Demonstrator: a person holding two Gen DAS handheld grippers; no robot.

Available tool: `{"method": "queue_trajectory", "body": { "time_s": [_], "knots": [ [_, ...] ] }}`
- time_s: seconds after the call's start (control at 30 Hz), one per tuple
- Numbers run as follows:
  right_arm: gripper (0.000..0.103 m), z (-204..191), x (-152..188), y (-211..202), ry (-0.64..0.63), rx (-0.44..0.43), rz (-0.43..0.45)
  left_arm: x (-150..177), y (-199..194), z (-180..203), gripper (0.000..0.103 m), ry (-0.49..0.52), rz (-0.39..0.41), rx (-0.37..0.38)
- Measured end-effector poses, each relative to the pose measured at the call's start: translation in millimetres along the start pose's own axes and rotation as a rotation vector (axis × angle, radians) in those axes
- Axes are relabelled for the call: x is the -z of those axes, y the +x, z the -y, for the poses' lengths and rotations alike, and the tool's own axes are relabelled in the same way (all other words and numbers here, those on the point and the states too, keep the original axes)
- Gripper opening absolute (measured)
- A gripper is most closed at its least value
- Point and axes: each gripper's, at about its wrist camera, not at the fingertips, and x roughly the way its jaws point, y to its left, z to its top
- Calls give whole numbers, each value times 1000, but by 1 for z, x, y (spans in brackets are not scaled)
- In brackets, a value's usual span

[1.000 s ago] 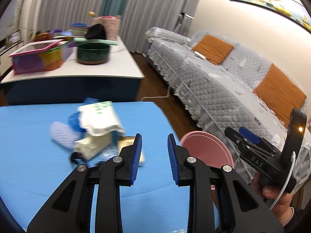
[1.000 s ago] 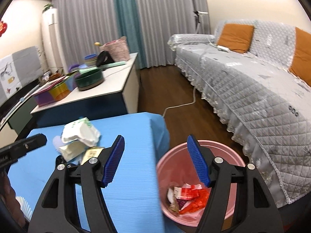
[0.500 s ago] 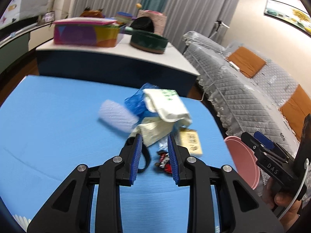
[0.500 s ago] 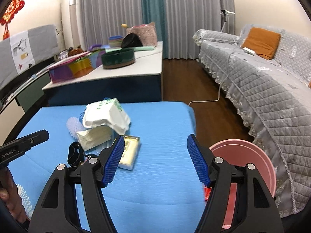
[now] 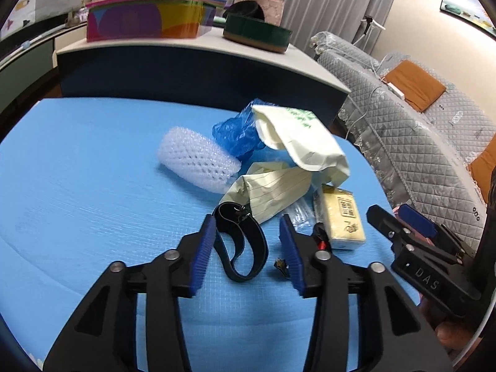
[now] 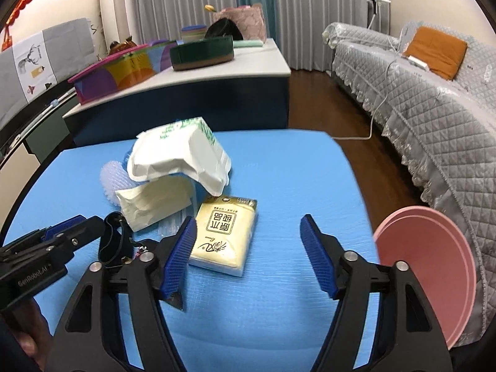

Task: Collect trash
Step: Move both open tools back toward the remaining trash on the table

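A: Left wrist view first. Left tool [image 5: 248, 248] opening, poised low over the blue tabletop [image 5: 77, 186], black strap loop [image 5: 240, 245] lying between the jaws, nothing pinched yet.

B: Trash heap just beyond: foam net [image 5: 195, 164], blue plastic bag [image 5: 238, 133], cream paper bag [image 5: 303, 142], lined paper [image 5: 272, 192], yellow tissue pack [image 5: 341, 217].

A: Right wrist view now. Right tool [image 6: 248, 257] spread wide and widening, empty, tissue pack [image 6: 226, 235] touching only the tabletop, nearer the left-hand jaw.

B: Pink bin [image 6: 427, 266] waiting off the tabletop's edge, at the right.

A: Pick-up stage, by the look. Next: lower, straddle, squeeze, then carry across to the bin.
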Motion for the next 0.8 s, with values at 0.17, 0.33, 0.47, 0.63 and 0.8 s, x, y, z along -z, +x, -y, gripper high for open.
{"method": "queue_trajectory", "body": {
  "time_s": [0.17,0.33,0.47,0.63,0.8],
  "knots": [
    [75,-1,1,22,28,-17,-41,-1,13,-2,50,-14,-28,-5],
    [77,-5,1,35,36,-38,-78,1,25,-3,50,-20,-64,-9],
    [78,-11,3,42,9,-41,-98,2,31,-7,49,-25,-89,-35],
    [79,-14,5,49,-11,-21,-125,2,30,-7,48,-27,-93,-47],
    [79,-14,6,49,-13,-11,-128,0,27,-5,31,-5,-84,-70]
  ]
}}
